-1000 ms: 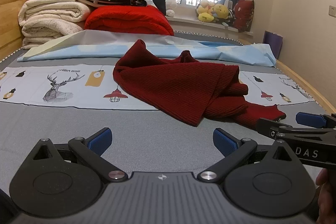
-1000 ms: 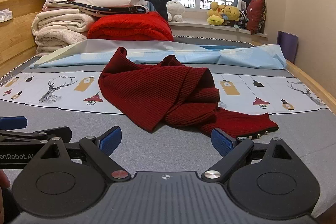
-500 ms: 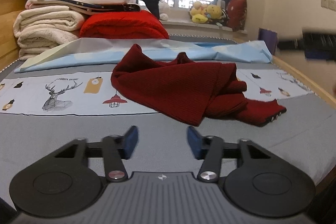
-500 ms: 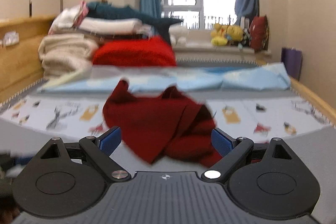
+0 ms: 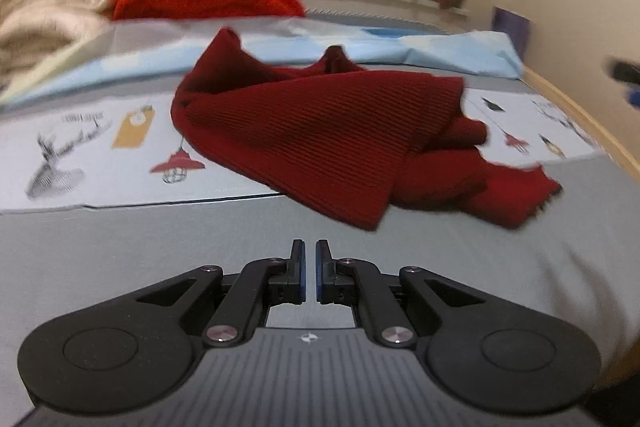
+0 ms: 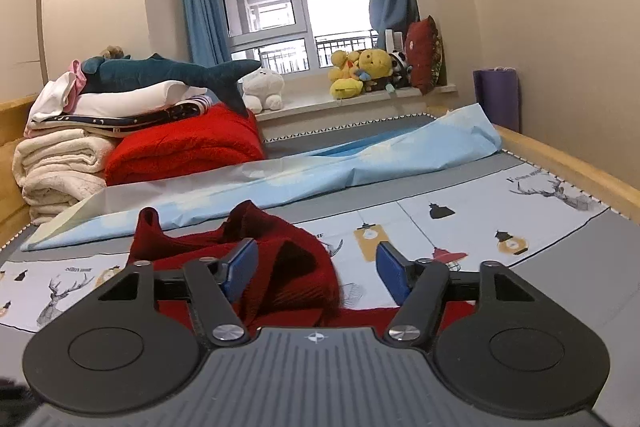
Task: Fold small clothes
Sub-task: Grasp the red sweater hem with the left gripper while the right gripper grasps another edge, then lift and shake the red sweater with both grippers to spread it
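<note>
A crumpled dark red ribbed knit garment (image 5: 328,139) lies on the grey bed cover (image 5: 120,251), partly on a printed sheet. My left gripper (image 5: 308,267) is shut and empty, low over the cover just in front of the garment's near corner. My right gripper (image 6: 316,267) is open, right over the garment (image 6: 296,267), with red cloth showing between its blue pads. A blurred bit of the right gripper shows at the right edge of the left wrist view (image 5: 624,75).
Folded towels (image 6: 60,167), a red blanket (image 6: 184,147) and a plush shark (image 6: 168,73) are stacked at the back left. A light blue sheet (image 6: 320,171) lies behind the garment. A wooden bed rail (image 6: 568,167) runs along the right. Plush toys (image 6: 360,71) sit on the windowsill.
My left gripper has closed from wide open to shut and moved closer to the garment. My right gripper has lifted, moved forward over the garment and narrowed a little.
</note>
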`<state>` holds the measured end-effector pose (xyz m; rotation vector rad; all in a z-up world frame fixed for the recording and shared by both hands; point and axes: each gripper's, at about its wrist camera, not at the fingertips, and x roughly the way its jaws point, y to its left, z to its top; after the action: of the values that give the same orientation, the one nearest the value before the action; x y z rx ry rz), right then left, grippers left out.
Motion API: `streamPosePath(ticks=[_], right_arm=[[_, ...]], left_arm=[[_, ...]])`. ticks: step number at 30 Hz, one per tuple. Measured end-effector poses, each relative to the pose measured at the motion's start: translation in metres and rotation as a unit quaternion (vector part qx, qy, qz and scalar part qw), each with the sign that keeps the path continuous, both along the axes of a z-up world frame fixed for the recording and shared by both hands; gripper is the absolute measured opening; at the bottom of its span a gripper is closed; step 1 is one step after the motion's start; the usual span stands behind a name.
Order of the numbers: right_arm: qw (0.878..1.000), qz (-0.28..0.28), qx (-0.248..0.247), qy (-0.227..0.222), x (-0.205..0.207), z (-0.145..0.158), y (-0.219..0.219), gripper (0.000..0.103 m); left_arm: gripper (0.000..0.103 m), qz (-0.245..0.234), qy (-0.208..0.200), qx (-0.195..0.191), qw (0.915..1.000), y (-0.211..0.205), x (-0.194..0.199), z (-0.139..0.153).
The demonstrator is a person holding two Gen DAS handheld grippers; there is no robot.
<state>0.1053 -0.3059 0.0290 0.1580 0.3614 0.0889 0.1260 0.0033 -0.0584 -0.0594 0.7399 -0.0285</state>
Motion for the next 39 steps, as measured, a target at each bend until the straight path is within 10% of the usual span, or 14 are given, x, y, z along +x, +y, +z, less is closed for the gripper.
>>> streamPosePath(ticks=[11,18,21,30,39], right_arm=[[1.0,0.023,-0.007,-0.003,0.003,0.005,-0.014,0.058],[1.0,0.025,-0.007,0.002,0.004,0.005,-0.022,0.058],[1.0,0.02,-0.002,0.006,0.007,0.004,-0.023,0.058],[1.0,0.014,-0.007,0.022,0.018,0.0,-0.016,0.058],[0.998,0.013,-0.002,0.063,0.028,-0.012,0.002,0.058]], left_arm=[[0.045,0.114,0.07,-0.099,0.986,0.011,0.127,-0.062],[0.039,0.178,0.096,-0.178,0.9629,0.016,0.164,-0.086],[0.006,0.165,0.111,-0.168,0.9654,0.012,0.173,-0.082],[0.005,0.043,0.065,-0.054,0.9955,0.1,0.11,-0.002],[0.004,0.015,0.126,0.081,0.9886,0.236,0.005,0.0]])
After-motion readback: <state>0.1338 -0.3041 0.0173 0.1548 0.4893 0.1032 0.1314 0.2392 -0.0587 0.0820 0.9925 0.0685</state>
